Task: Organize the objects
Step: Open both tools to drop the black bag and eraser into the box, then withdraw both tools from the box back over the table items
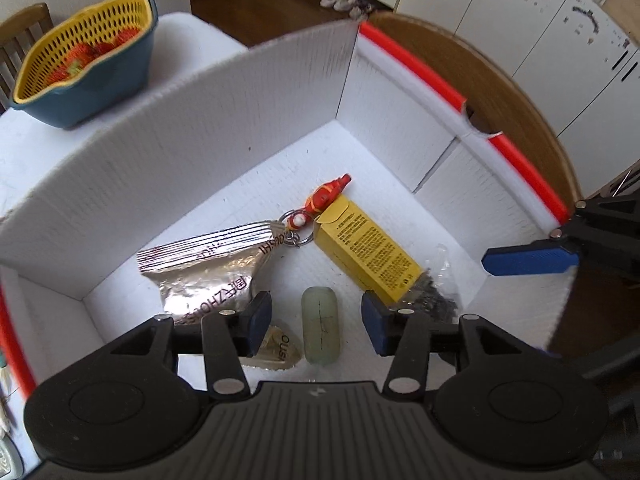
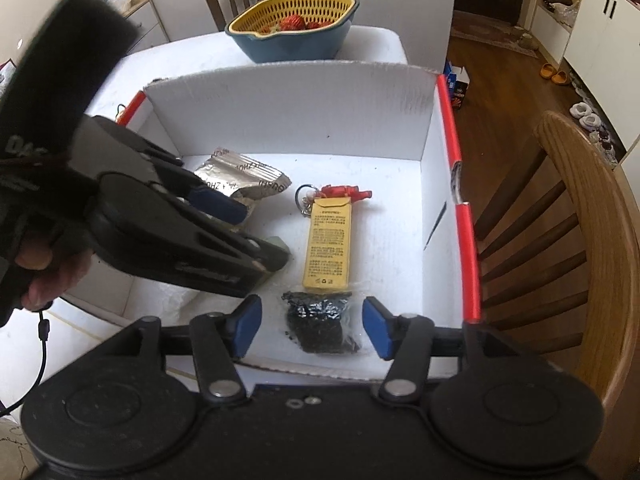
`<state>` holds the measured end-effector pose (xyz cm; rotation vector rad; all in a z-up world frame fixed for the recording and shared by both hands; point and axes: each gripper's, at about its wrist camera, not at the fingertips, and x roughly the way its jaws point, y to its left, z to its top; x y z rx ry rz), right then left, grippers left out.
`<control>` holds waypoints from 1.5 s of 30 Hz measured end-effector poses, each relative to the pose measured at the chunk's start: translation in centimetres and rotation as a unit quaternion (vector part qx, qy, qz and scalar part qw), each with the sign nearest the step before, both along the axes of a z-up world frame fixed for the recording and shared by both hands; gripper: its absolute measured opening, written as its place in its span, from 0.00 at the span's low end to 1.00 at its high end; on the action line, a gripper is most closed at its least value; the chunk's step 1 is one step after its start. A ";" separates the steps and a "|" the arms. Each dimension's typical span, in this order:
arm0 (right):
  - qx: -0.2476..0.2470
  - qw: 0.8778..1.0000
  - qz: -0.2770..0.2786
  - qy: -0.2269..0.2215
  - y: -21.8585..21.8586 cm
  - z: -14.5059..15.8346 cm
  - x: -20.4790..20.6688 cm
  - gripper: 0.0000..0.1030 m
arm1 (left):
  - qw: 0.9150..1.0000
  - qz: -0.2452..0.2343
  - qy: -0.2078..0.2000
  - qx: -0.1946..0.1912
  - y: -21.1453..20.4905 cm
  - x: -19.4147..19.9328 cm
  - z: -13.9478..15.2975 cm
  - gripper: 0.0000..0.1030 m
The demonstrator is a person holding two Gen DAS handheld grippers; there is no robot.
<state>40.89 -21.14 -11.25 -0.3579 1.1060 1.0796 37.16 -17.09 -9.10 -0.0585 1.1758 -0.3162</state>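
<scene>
Pale green case [image 2: 280, 245] (right wrist view) mostly behind left hand-held gripper [image 2: 256, 236].

"ZHOU" on silver pouch [image 1: 202, 276], upside-down

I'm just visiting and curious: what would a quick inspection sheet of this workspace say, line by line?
Surface: white table bearing a white box with red edges.
Job's things: in the box lie a silver pouch, yellow carton, red keychain, pale green case and bag of dark bits.
Clutter: small gold packet beside the case.
Grippers: left gripper open over the case; right gripper open over the dark bag.
Cables: thin black cord under the hand.
Surroundings: strawberry basket, wooden chair, white cupboards.
</scene>
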 end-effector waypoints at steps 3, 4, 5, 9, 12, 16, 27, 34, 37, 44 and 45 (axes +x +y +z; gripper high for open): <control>0.006 1.000 -0.009 -0.002 -0.4 0.6 0.0 0.54 | 1.000 0.004 -0.018 -0.003 0.6 -1.0 1.3 0.47; 0.008 1.000 -0.012 -0.003 -0.6 0.9 0.0 0.54 | 1.000 0.006 -0.024 -0.004 0.7 -1.3 1.7 0.47; 0.011 1.000 -0.014 -0.003 -0.7 1.1 -0.1 0.54 | 0.999 0.006 -0.032 -0.005 1.0 -1.8 2.2 0.47; 0.022 1.000 -0.021 -0.006 -1.0 2.2 -0.4 0.55 | 0.998 0.014 -0.053 -0.011 2.2 -3.4 3.9 0.47; 0.032 0.999 -0.024 -0.010 -0.9 3.0 -0.9 0.56 | 0.997 0.021 -0.069 -0.016 3.0 -4.5 4.7 0.47; 0.045 0.999 -0.026 -0.012 -0.7 4.1 -1.7 0.56 | 0.996 0.033 -0.084 -0.025 4.6 -6.4 5.8 0.47; 0.066 0.997 -0.039 -0.017 0.3 6.3 -4.7 0.64 | 0.991 0.070 -0.111 -0.029 10.8 -11.4 7.2 0.47; 0.074 0.996 -0.054 -0.017 1.6 7.0 -7.0 0.75 | 0.988 0.096 -0.121 -0.024 15.1 -14.3 7.2 0.60; 0.077 0.995 -0.058 -0.018 2.4 7.4 -8.1 0.79 | 0.986 0.108 -0.125 -0.024 16.9 -15.4 7.1 0.68; 0.082 0.994 -0.068 -0.026 4.1 8.2 -10.8 0.88 | 0.983 0.122 -0.133 -0.013 20.6 -17.7 6.6 0.77; 0.082 0.994 -0.069 -0.026 4.4 8.3 -11.1 0.89 | 0.983 0.124 -0.133 -0.012 21.1 -18.1 6.5 0.78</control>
